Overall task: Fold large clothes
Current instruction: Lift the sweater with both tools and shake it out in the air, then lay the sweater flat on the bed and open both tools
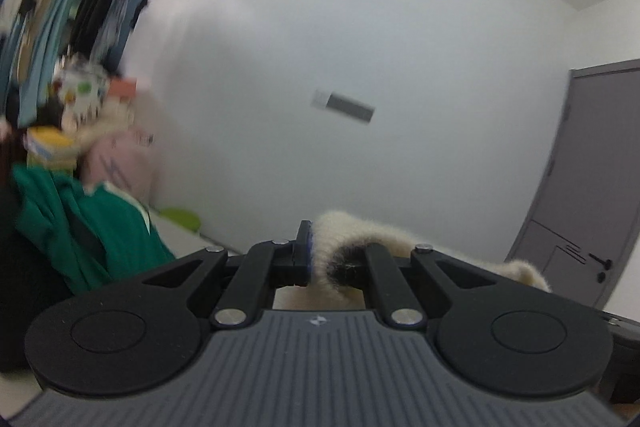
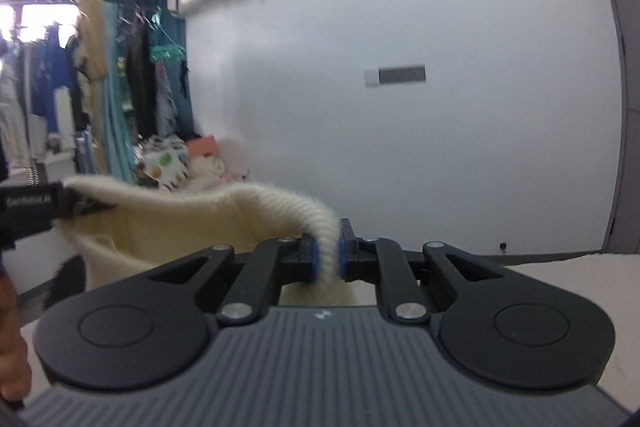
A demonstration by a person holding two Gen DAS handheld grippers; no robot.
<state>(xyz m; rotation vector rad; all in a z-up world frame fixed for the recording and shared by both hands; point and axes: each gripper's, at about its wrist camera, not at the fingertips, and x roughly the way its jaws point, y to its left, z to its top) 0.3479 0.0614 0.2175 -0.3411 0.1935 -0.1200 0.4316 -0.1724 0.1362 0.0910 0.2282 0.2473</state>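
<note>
R claw (image 2: 328, 259): blue pads nearly together, pinching a thick ribbed edge of the cream sweater (image 2: 168, 227). Fabric runs from there up and left, off the table (image 2: 560, 263), to the L claw (image 2: 60, 205) at frame edge, which grips the other end. L wrist view: L claw (image 1: 320, 255) pressed tight, fuzzy sweater (image 1: 344, 231) bunched over its right finger. Green garment (image 1: 100, 227) off to left, blurred.
</note>
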